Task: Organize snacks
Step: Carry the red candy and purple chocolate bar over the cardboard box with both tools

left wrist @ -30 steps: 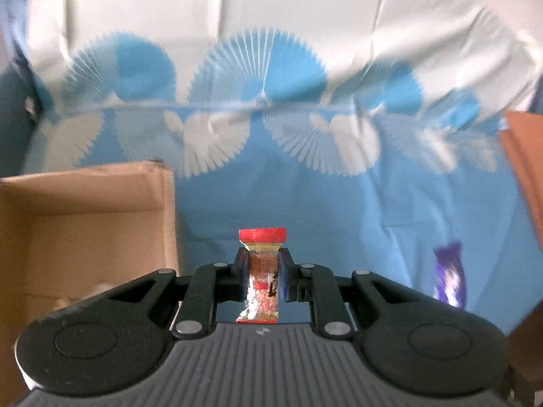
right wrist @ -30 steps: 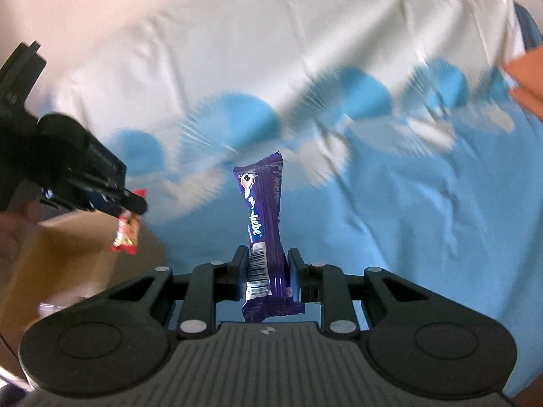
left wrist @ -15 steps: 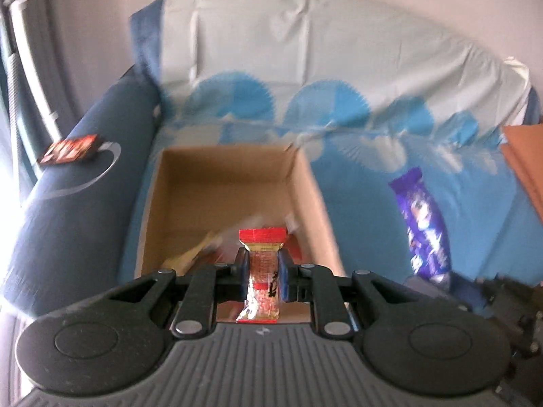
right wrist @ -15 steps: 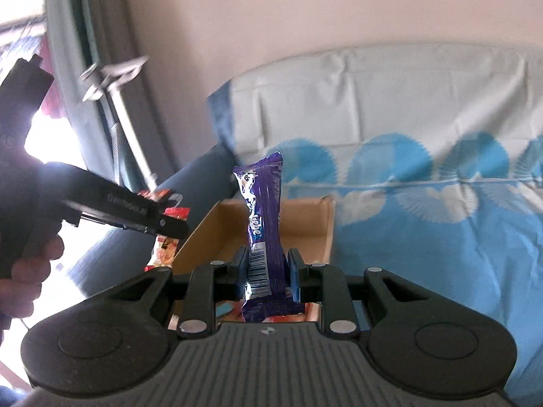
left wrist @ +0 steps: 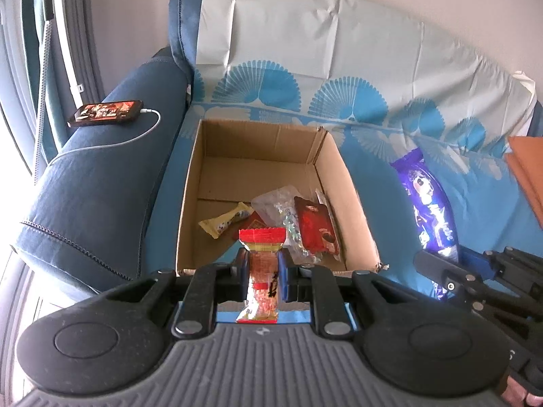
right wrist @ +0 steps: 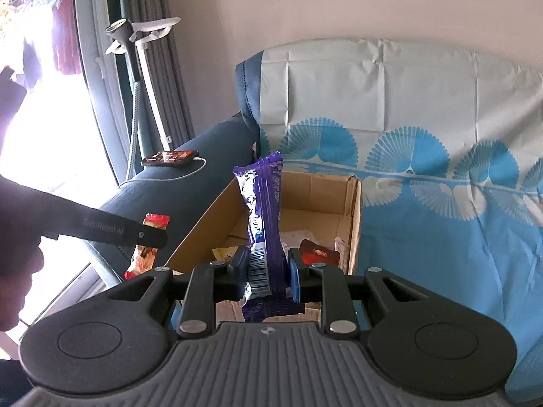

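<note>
Cardboard box (left wrist: 217,156) open, holds several snack packets (left wrist: 315,227).

Orange cloth (left wrist: 527,169) cut off at right edge; box's (left wrist: 336,183) near wall behind claw.

Up close, the left black plastic two-finger gripper (left wrist: 264,276) shows a grey ribbed body plate with a tiny round emblem at its front edge. Flanking that plate sit two broad black rounded housings, each with a shallow circular disc pressed into it. Forward of the plate run black link bars pinned with flat silver screws, ending in blue-edged pads. The right black plastic two-finger gripper (right wrist: 268,273) is built the same: grey ribs, twin discs, silver screws. Seen side-on, the left one's black arm carries pale lettering and a small rivet.
</note>
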`<state>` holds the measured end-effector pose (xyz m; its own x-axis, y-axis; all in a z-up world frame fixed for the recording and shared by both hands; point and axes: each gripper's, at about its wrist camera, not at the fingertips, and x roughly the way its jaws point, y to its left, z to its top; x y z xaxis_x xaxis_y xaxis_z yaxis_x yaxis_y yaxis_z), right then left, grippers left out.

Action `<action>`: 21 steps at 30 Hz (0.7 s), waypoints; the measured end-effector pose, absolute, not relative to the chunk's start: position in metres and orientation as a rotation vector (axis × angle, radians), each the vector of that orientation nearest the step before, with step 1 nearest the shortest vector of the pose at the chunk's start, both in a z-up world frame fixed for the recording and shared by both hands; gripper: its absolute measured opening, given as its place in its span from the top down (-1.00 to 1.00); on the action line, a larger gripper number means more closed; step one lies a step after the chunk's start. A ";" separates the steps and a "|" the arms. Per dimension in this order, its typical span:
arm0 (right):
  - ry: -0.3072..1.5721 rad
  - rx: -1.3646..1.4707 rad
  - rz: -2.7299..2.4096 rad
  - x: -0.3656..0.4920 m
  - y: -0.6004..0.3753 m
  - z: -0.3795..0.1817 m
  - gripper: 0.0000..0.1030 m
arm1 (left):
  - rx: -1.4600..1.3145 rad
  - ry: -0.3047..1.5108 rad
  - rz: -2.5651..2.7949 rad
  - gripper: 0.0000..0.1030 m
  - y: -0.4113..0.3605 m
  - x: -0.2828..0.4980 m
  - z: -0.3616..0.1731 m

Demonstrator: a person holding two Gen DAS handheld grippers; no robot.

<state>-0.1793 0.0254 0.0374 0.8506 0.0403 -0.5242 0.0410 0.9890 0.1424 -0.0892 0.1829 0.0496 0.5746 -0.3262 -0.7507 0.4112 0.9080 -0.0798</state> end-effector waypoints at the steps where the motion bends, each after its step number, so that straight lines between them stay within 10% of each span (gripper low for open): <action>1: 0.556 0.147 -0.002 -0.179 0.026 0.038 0.49 | 0.105 0.857 -0.434 0.63 0.182 -0.087 0.049; 21: 0.631 0.145 0.002 -0.149 0.022 0.023 0.49 | 0.101 0.888 -0.405 0.63 0.174 -0.051 0.038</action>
